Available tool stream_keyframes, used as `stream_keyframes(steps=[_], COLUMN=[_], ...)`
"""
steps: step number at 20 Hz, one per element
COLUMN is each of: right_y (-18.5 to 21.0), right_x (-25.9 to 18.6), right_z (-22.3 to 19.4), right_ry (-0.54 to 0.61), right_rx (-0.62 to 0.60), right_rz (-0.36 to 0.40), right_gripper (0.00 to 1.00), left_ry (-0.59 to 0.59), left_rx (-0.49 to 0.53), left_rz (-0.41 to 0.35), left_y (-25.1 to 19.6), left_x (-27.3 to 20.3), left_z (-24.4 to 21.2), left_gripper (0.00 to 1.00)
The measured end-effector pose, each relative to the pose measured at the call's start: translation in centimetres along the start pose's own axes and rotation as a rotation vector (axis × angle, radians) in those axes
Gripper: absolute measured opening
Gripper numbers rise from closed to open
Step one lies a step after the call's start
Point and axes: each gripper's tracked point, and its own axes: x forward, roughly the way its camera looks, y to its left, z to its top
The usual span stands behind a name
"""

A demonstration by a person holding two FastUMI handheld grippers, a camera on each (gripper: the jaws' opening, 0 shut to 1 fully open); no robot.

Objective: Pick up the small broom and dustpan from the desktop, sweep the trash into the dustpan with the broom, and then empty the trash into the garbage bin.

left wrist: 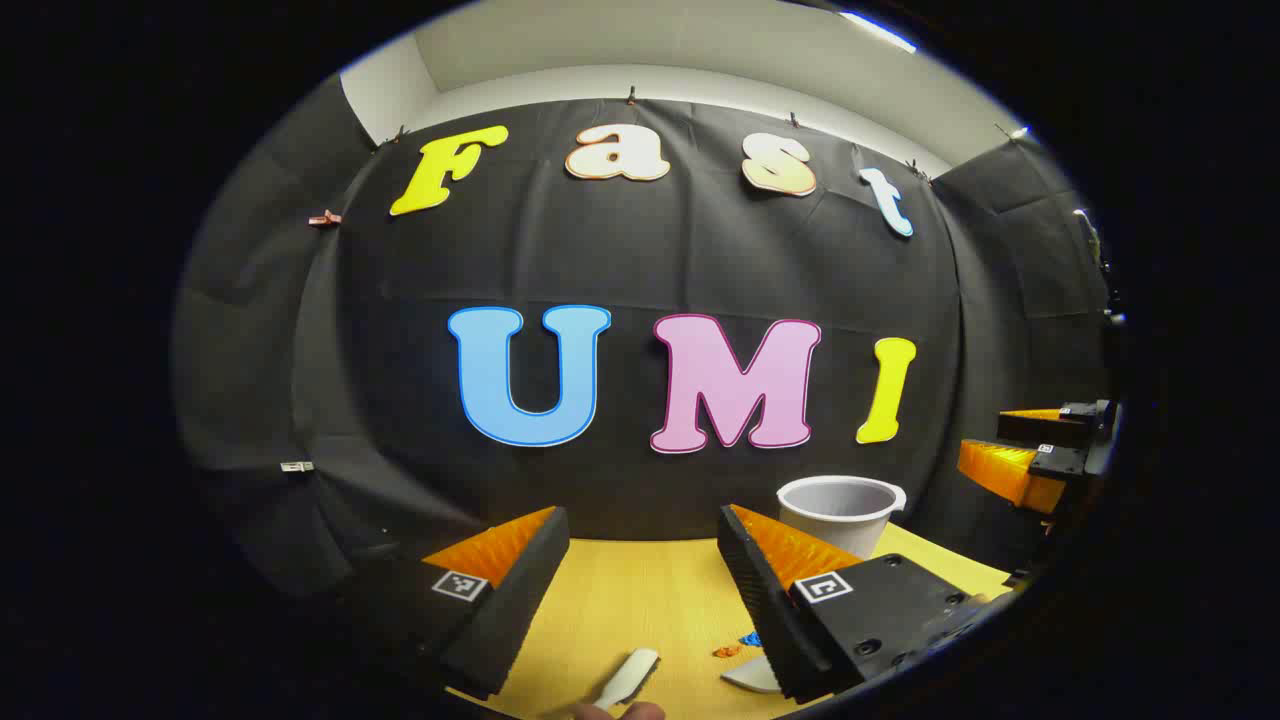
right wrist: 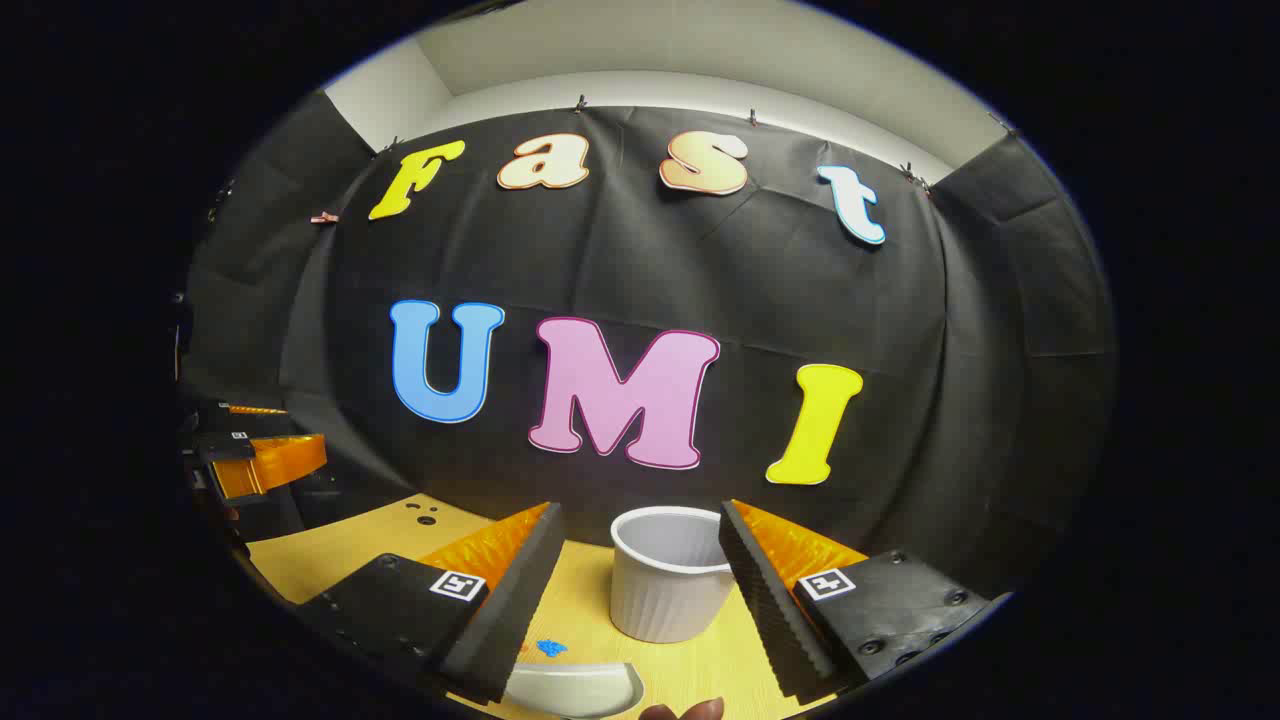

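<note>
Both views are fairly dim, the dark cloth wall swallowing most of the light. Brightness comes from above: a ceiling light strip (left wrist: pixel 878 30) glares at the top right of the left gripper view, and the pale ceiling glows. The bench (left wrist: pixel 640 600) is evenly lit, shadows soft. Fisheye distortion bows straight lines strongly toward the edges. Focus is sharp centrally, softer at the rim.

Desktop (right wrist: pixel 330 555): pale wood grain, smooth, matt
Garbage bin (right wrist: pixel 668 590): white plastic, ribbed wall
Dustpan (right wrist: pixel 575 688): white plastic, smooth
Booth wall (right wrist: pixel 620 250): black cloth, creased
</note>
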Motion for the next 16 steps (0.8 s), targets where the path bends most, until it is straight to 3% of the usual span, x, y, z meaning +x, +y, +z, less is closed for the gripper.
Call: stream_keyframes(steps=[13,16], right_y=[1.7,2.5], right_x=[-1.0,-1.5], right_z=[0.1,-1.2], right_ry=[0.008,0.060], right_rx=[-0.014,-0.024], right_rz=[0.054,0.098], right_gripper=[0.97,0.97], left_ry=[0.002,0.002], left_rx=[0.009,0.010], left_rz=[0.007,0.009], left_y=[0.6,0.9], left_x=[-1.7,-1.8], left_z=[0.0,0.0], left_gripper=[0.95,0.95])
